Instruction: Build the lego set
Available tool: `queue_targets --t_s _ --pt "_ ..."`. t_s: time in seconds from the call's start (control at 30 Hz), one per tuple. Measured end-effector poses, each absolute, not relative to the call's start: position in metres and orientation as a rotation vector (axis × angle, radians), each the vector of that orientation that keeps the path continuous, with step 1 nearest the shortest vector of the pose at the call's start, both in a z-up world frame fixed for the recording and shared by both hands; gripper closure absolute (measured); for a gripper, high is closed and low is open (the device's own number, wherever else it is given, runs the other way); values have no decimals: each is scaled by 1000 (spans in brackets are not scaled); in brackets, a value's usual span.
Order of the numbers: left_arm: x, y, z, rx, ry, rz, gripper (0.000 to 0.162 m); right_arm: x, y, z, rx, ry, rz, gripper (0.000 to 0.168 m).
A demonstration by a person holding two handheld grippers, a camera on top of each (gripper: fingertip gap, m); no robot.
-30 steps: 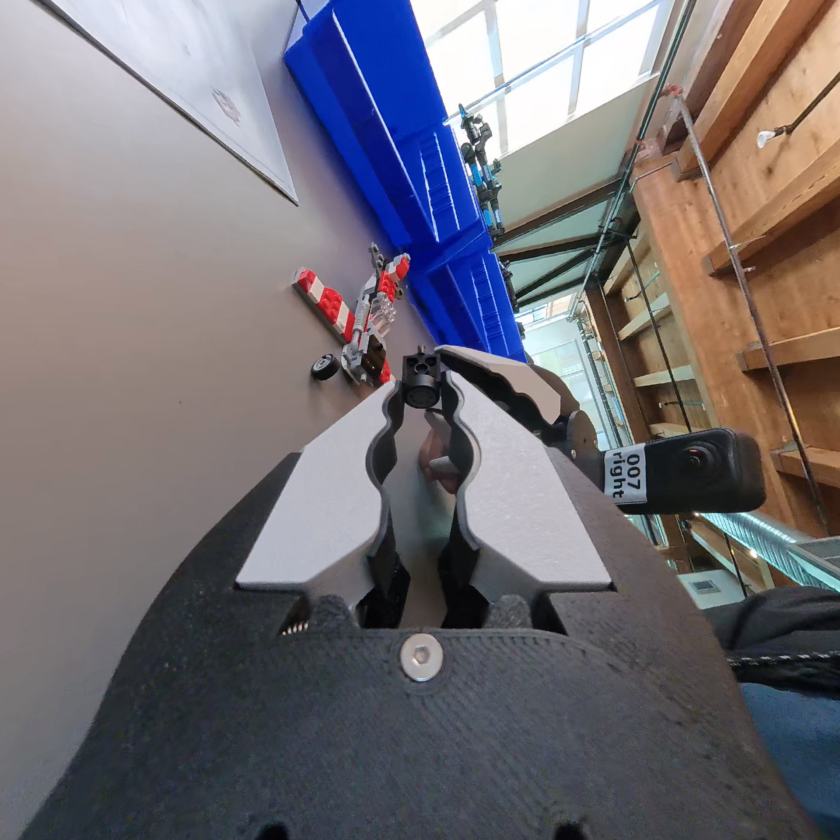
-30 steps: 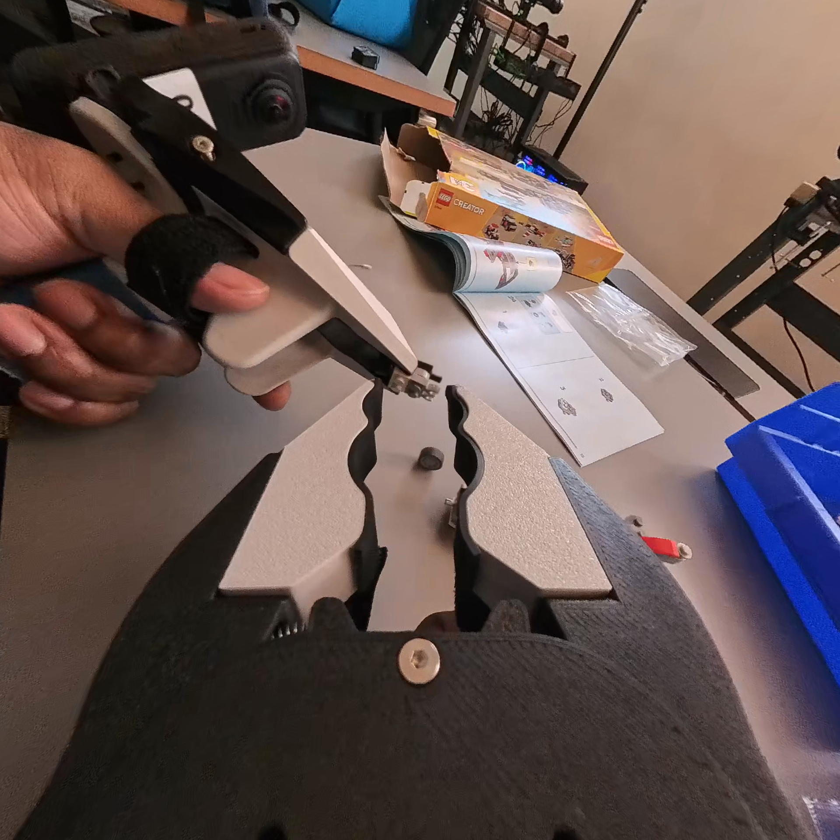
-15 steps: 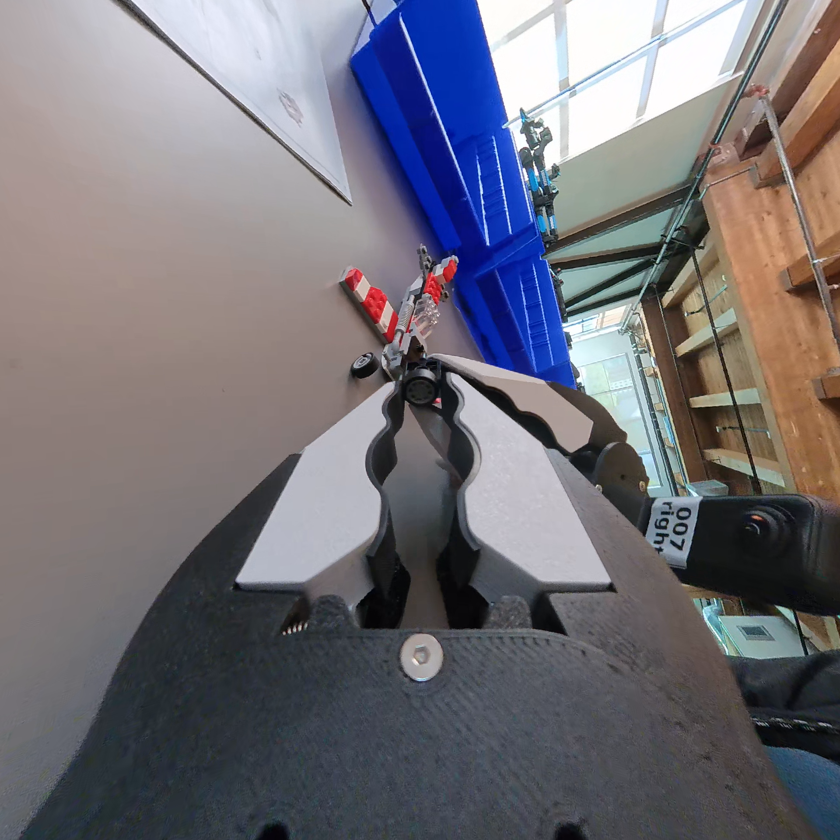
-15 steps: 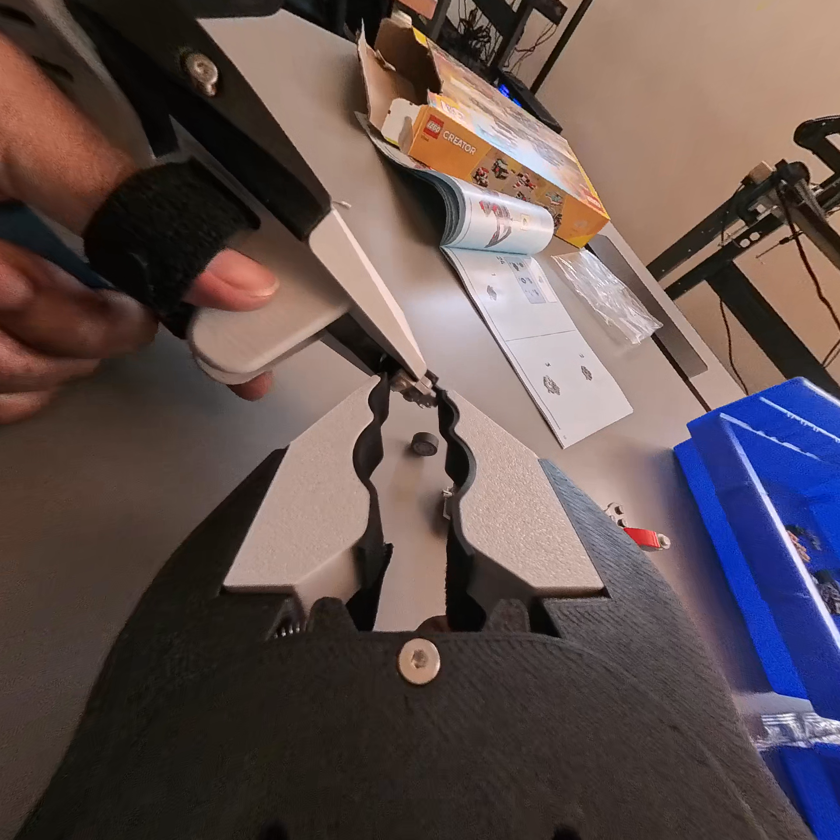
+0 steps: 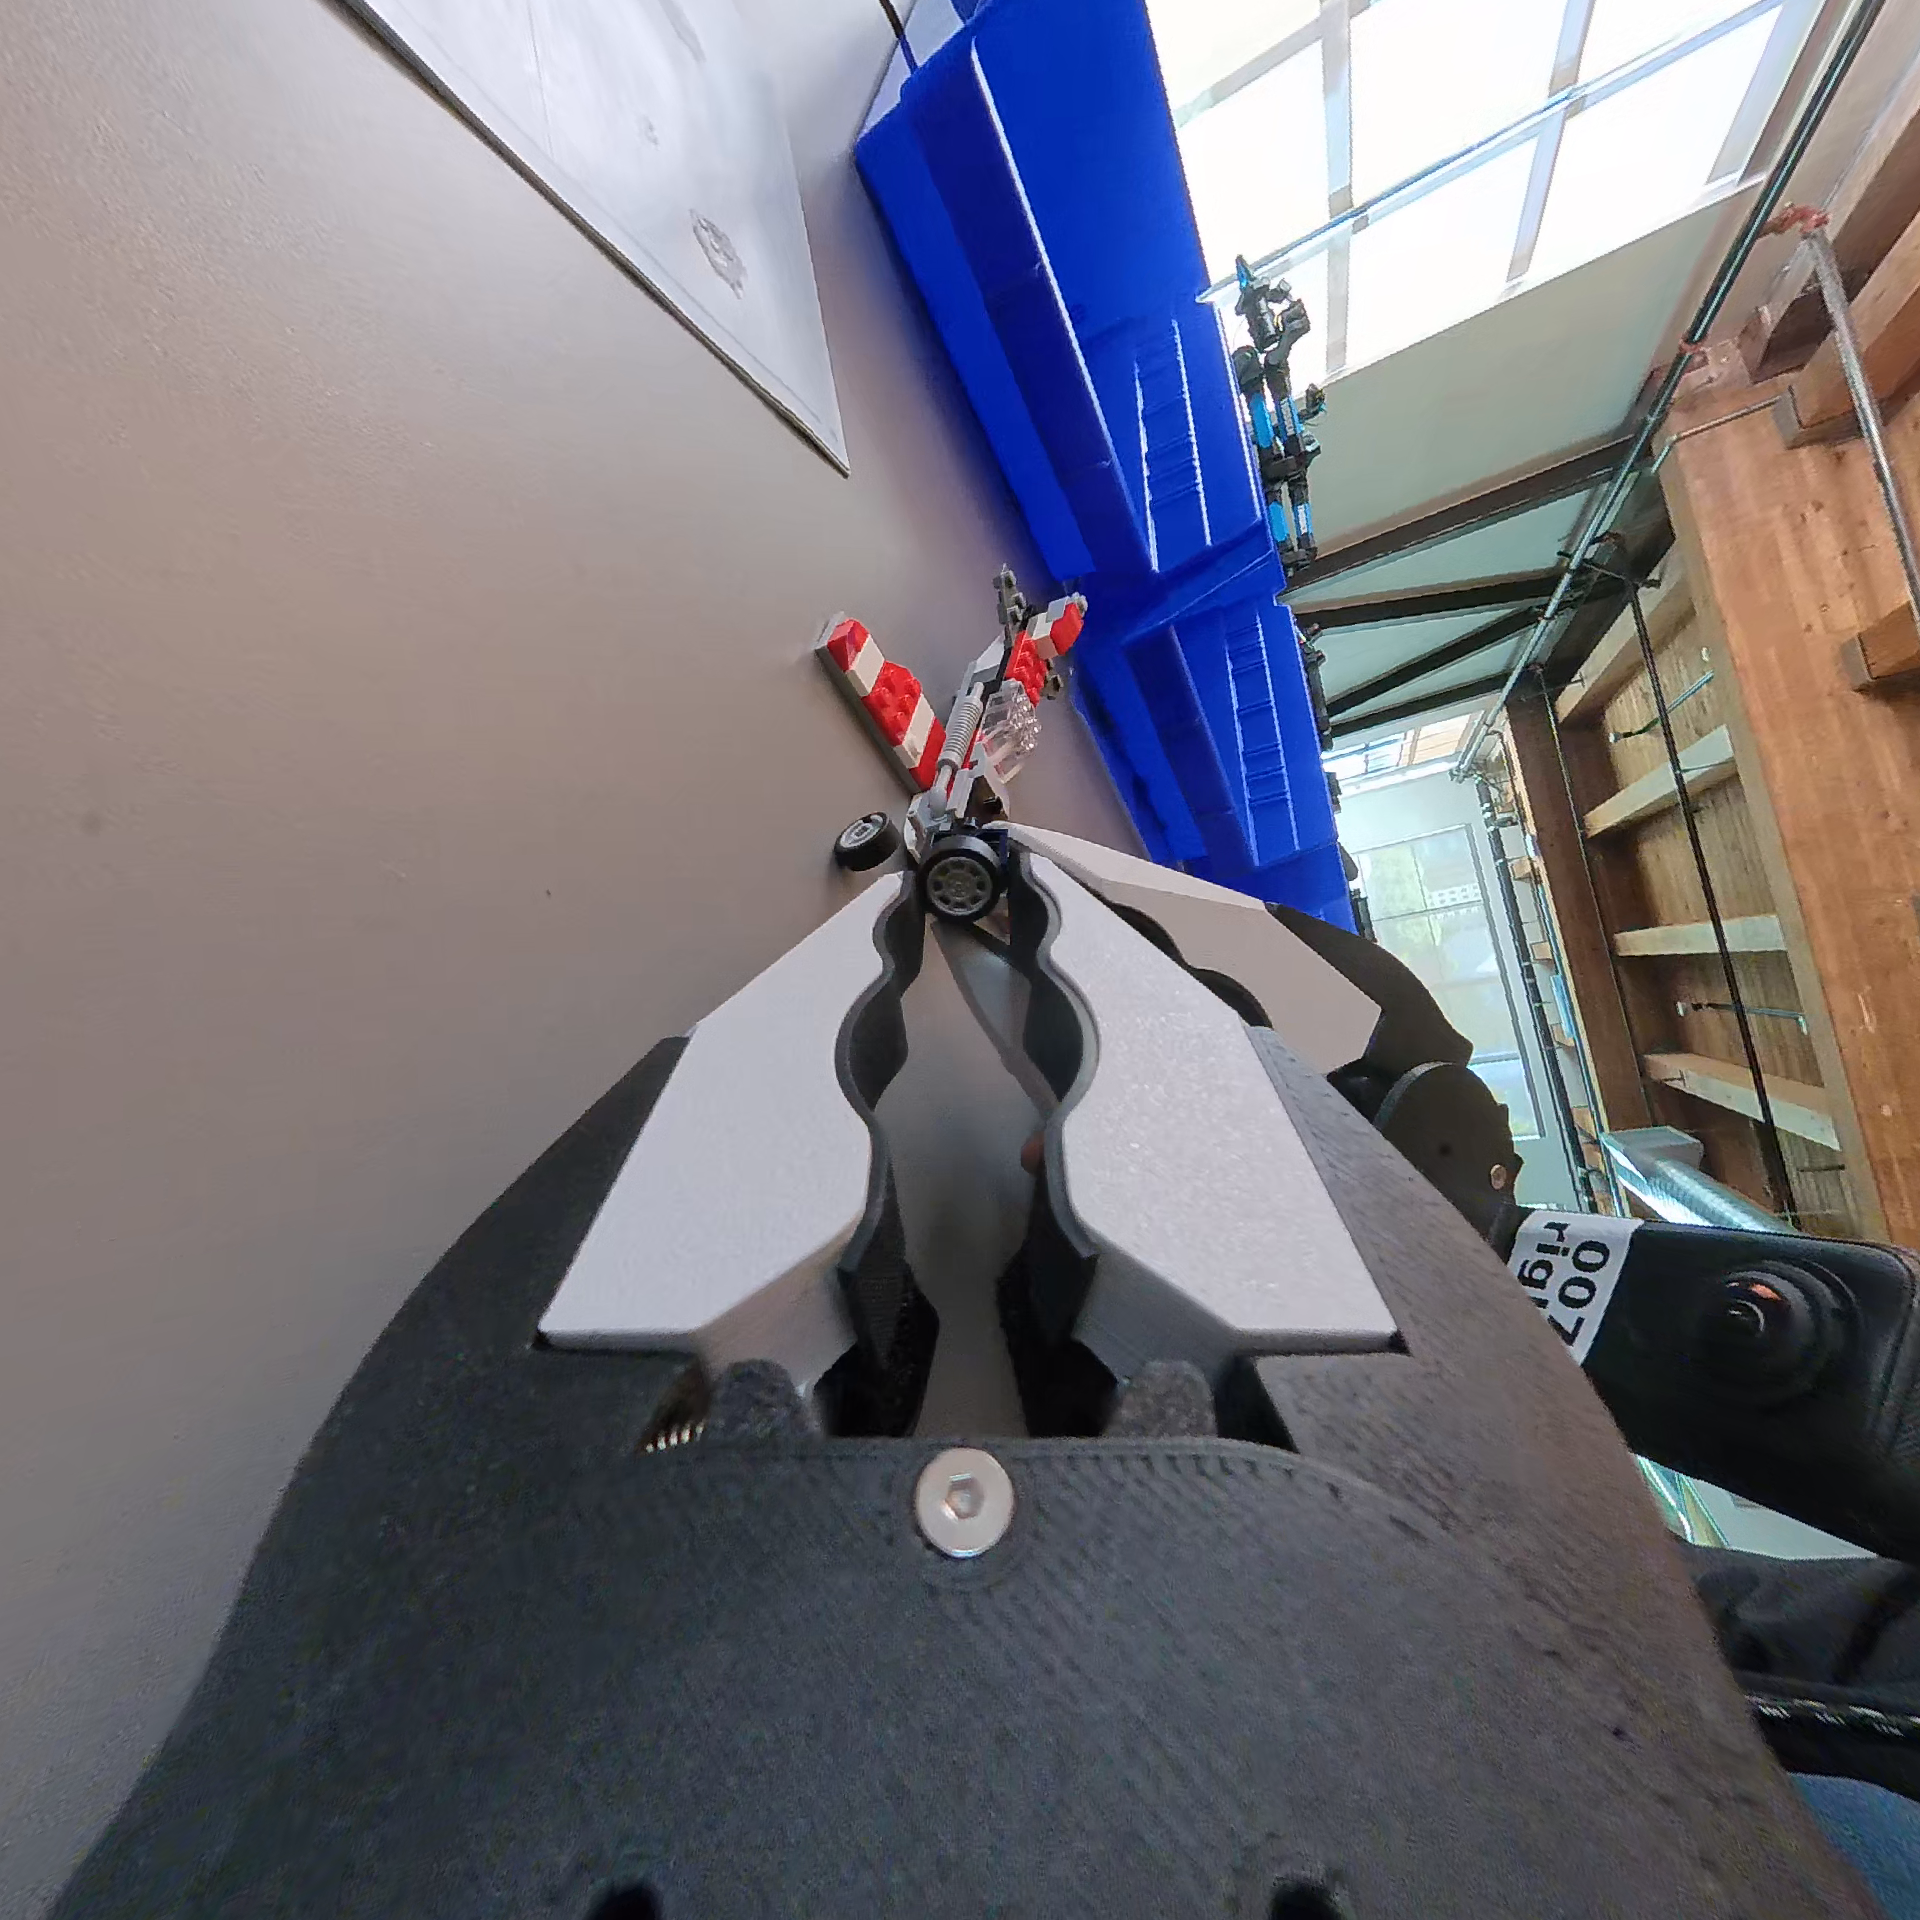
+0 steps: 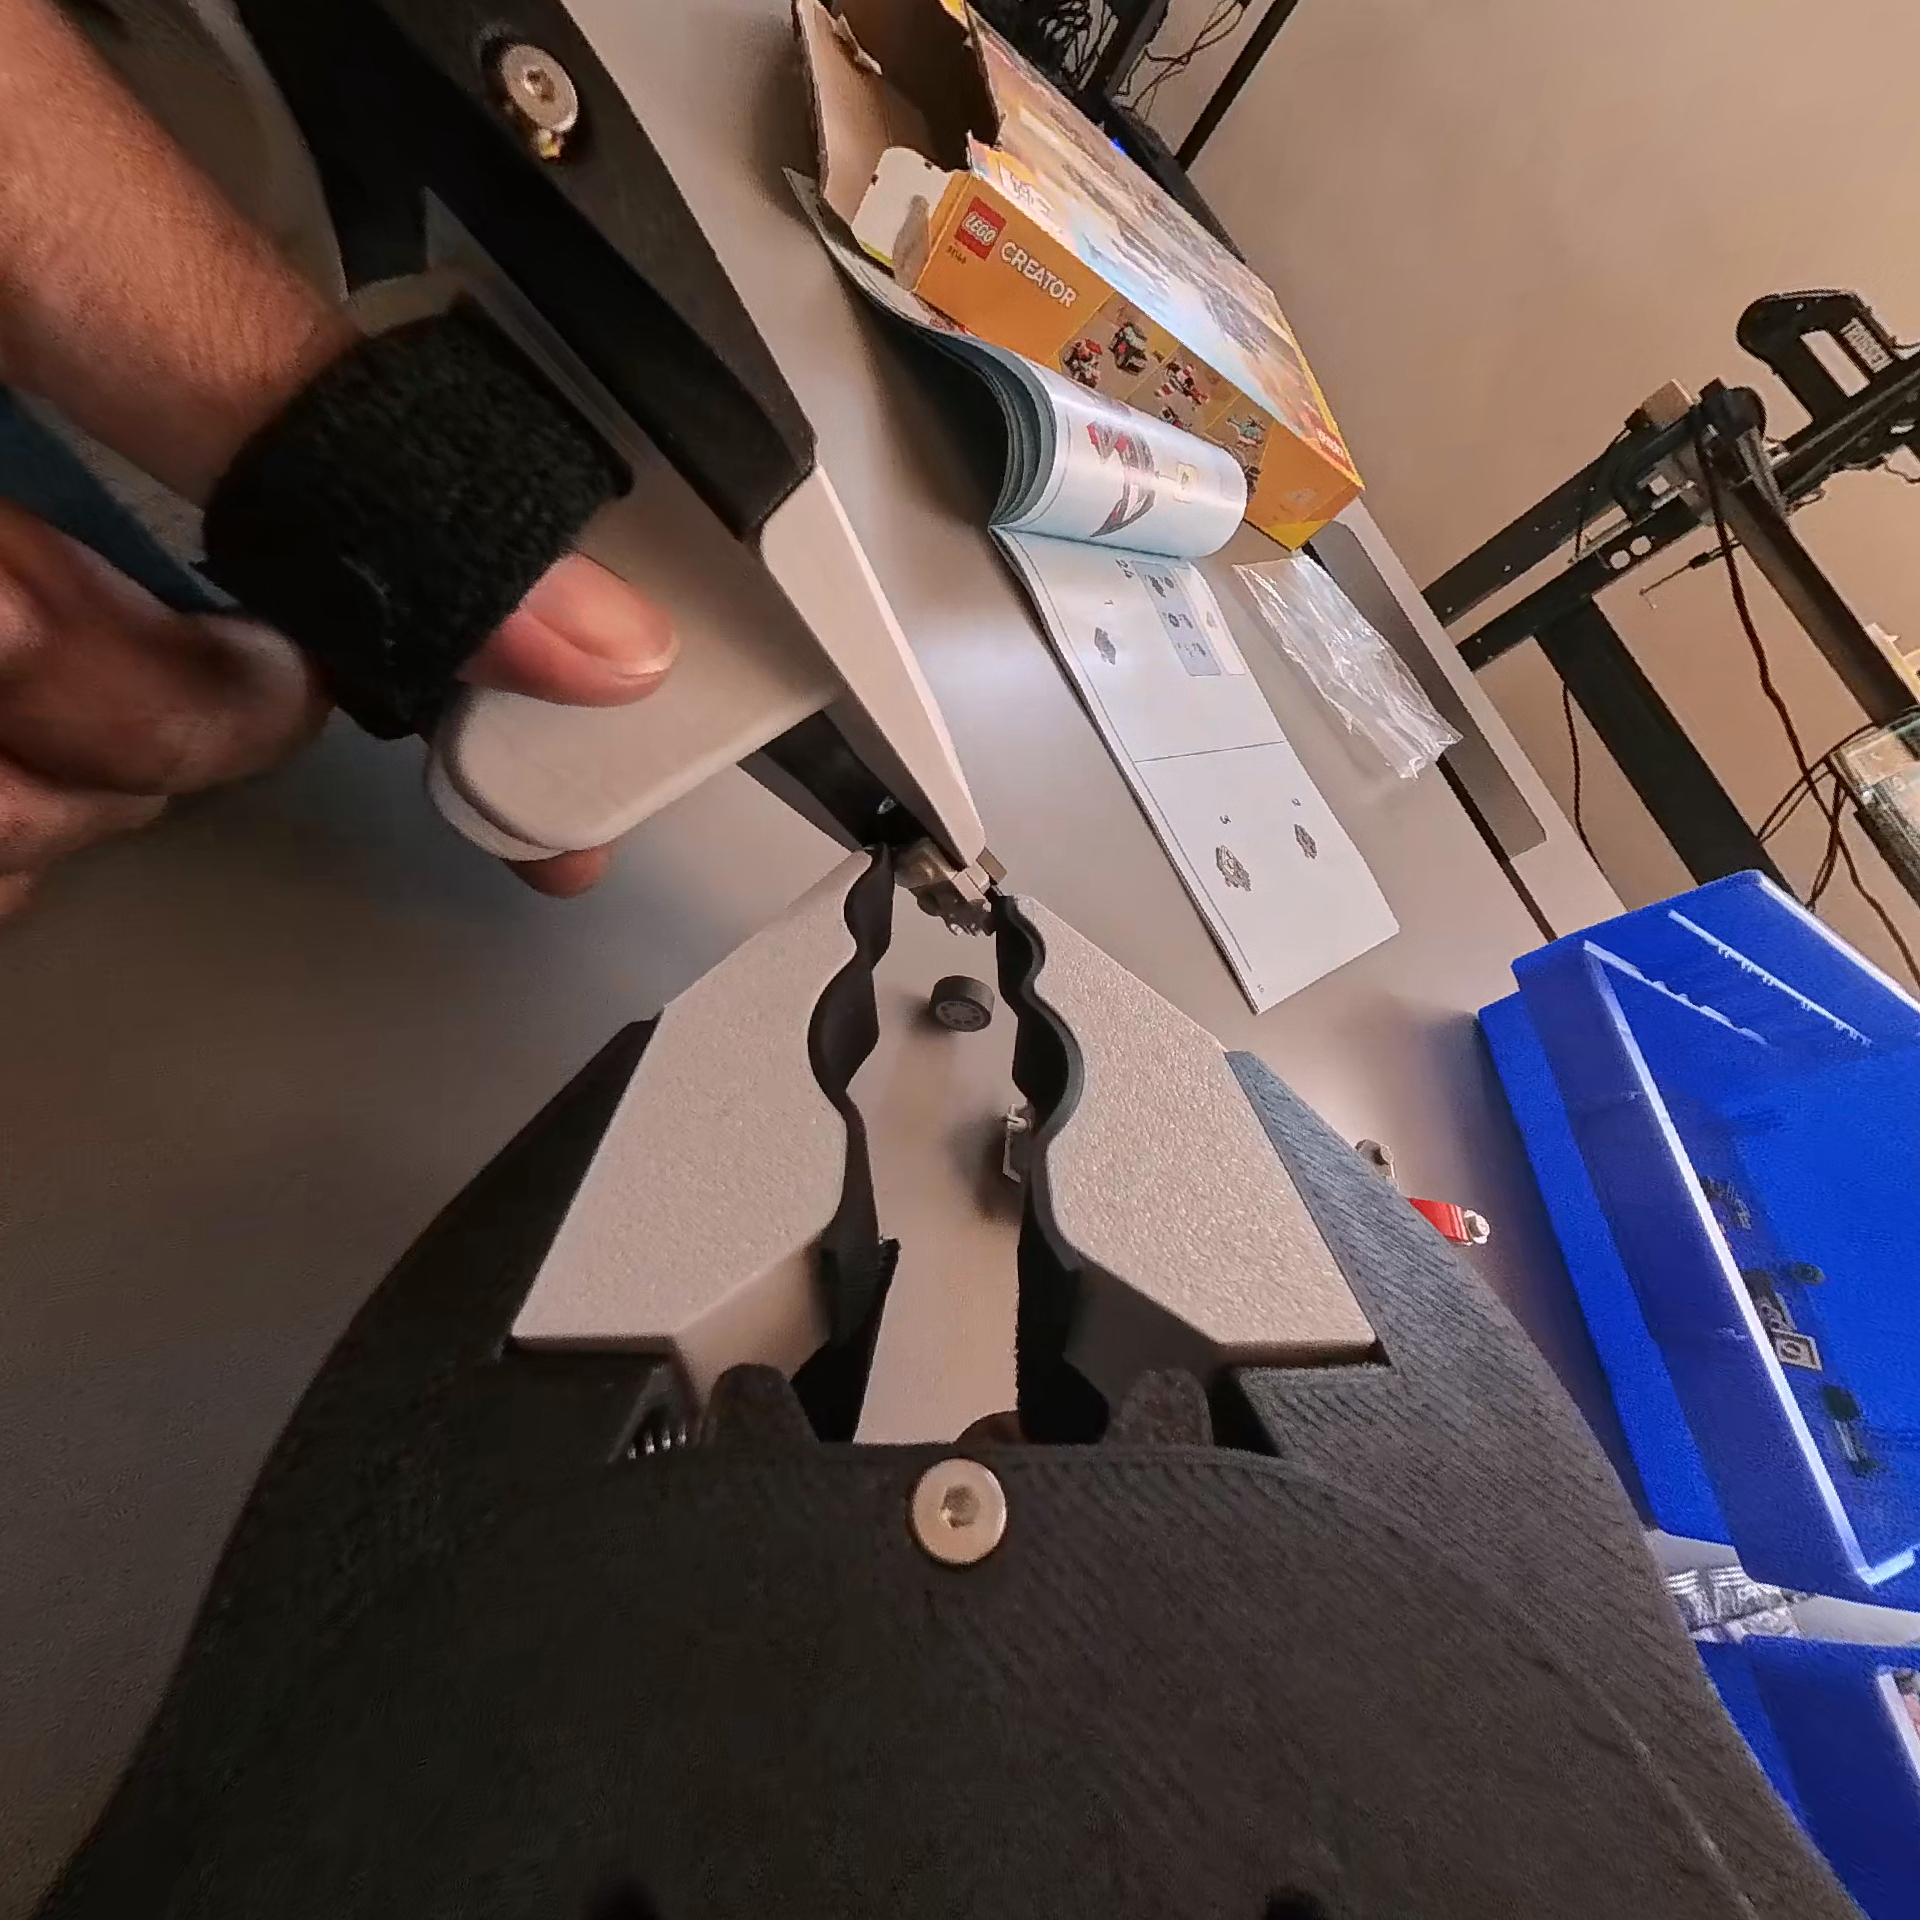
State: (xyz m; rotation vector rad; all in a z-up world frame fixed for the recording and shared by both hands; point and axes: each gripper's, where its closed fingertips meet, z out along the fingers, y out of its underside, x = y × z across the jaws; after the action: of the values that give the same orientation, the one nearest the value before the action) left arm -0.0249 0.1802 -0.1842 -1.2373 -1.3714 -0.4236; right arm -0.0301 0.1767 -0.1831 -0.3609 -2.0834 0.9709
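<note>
Lego wheel assembly (image 5: 961,881) sits clamped between the tips of your left gripper (image 5: 963,894), its grey hub facing the camera; a second ago only a small black block showed there, so it has turned. In the left wrist view your right gripper (image 5: 1153,914) has closed in from the right, its fingertips meeting yours at the piece. Past the tips one red-and-white model (image 5: 982,717) lies on the grey table (image 5: 364,623), with one loose black tyre (image 5: 864,837) just beside it. Two blue bins (image 5: 1049,343) line the far edge; the table to the left is open.

In the right wrist view your right gripper (image 6: 940,902) has its jaws nearly together at the tips, but I cannot tell whether they grip the small grey piece (image 6: 948,902) that the left gripper's (image 6: 940,868) closed tips bring there; a second ago that gripper stood higher and farther off. One loose wheel (image 6: 961,1003) lies on the table between your fingers. Beyond lie one open booklet (image 6: 1164,582), one yellow box (image 6: 1101,281) and one clear bag (image 6: 1340,665); the blue bins (image 6: 1704,1195) crowd the right edge.
</note>
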Motion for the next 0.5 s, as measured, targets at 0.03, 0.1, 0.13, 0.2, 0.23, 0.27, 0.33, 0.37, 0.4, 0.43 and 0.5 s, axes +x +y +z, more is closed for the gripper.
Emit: queue_targets --t_s 0.03,0.1,0.13,0.2,0.23,0.27,0.33,0.37,0.4,0.43,0.5 --pt "-25 180 -184 -1237 -1369 -423 144 -30 177 -183 -363 -2084 974 147" --pt "-25 181 -182 -1238 -1356 -420 144 -30 177 -181 -371 -2086 997 147" --pt "-24 181 -180 -1239 -1341 -417 144 -30 177 -179 -379 -2084 1021 146" --pt "-23 182 -177 -1245 -1310 -410 144 -28 178 -175 -396 -2085 1076 146" --pt "-22 183 -176 -1247 -1301 -409 144 -28 179 -174 -406 -2091 1098 146" --pt "-22 183 -175 -1248 -1296 -409 144 -27 179 -174 -412 -2095 1114 146" --pt "-23 183 -174 -1248 -1289 -410 144 -27 179 -173 -422 -2107 1134 146" --pt "-22 183 -174 -1249 -1286 -411 144 -27 179 -173 -425 -2114 1143 146" --pt "-22 183 -174 -1250 -1282 -411 144 -26 179 -173 -430 -2124 1154 145" --pt "-22 183 -173 -1250 -1275 -409 144 -26 180 -173 -438 -2135 1160 145" --pt "-22 183 -170 -1247 -1257 -399 144 -26 181 -176 -454 -2164 1157 146"
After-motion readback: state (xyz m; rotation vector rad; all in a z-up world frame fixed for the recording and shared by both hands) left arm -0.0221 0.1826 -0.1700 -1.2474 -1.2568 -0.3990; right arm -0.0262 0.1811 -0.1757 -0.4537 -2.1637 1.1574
